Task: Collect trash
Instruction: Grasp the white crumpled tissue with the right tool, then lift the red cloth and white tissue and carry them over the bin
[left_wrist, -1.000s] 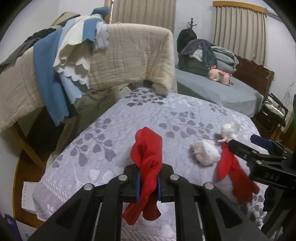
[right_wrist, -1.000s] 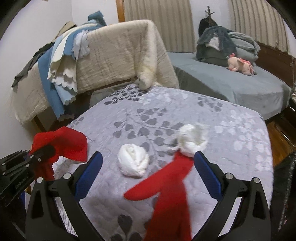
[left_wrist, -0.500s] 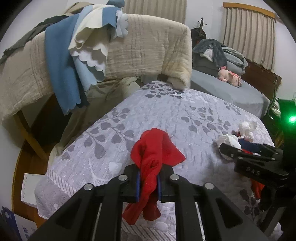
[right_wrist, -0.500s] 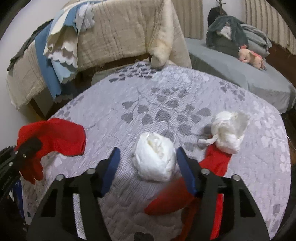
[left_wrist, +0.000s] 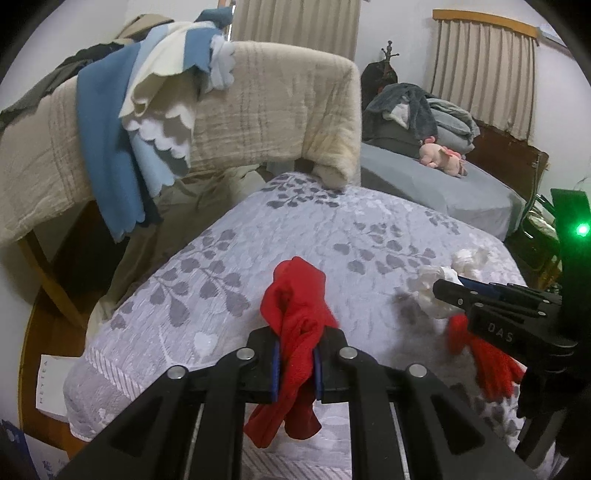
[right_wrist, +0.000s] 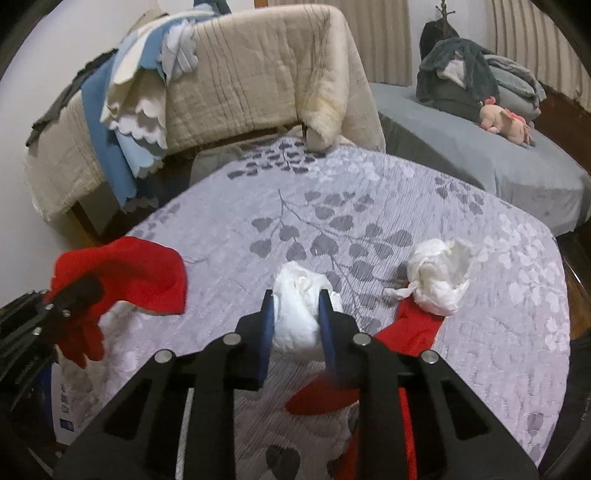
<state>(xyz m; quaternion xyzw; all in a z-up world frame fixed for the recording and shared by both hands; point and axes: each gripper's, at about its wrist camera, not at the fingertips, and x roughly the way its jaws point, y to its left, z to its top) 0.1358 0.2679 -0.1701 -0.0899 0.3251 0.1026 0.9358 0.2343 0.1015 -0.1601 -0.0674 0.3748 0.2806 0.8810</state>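
Observation:
My left gripper (left_wrist: 295, 363) is shut on a red cloth (left_wrist: 295, 314) and holds it above the near edge of the grey leaf-patterned bed cover (left_wrist: 332, 229); the cloth also shows at the left of the right wrist view (right_wrist: 122, 269). My right gripper (right_wrist: 295, 314) is shut on a white crumpled paper ball (right_wrist: 301, 310) that rests on the cover. A second white paper wad (right_wrist: 439, 273) lies to the right, on the end of another red cloth (right_wrist: 410, 328). In the left wrist view the right gripper (left_wrist: 454, 291) sits at the right, over the white paper (left_wrist: 428, 286).
A beige quilt (right_wrist: 258, 85) with blue and white cloths hangs over a frame behind the bed cover. A grey bed (right_wrist: 461, 155) with a clothes pile and a pink plush toy (right_wrist: 506, 122) stands at the back right. A box (right_wrist: 64, 402) sits on the floor at the left.
My right gripper has moved forward and closed its jaws on the nearer white paper ball. My left gripper still holds the red cloth and has shifted a little.

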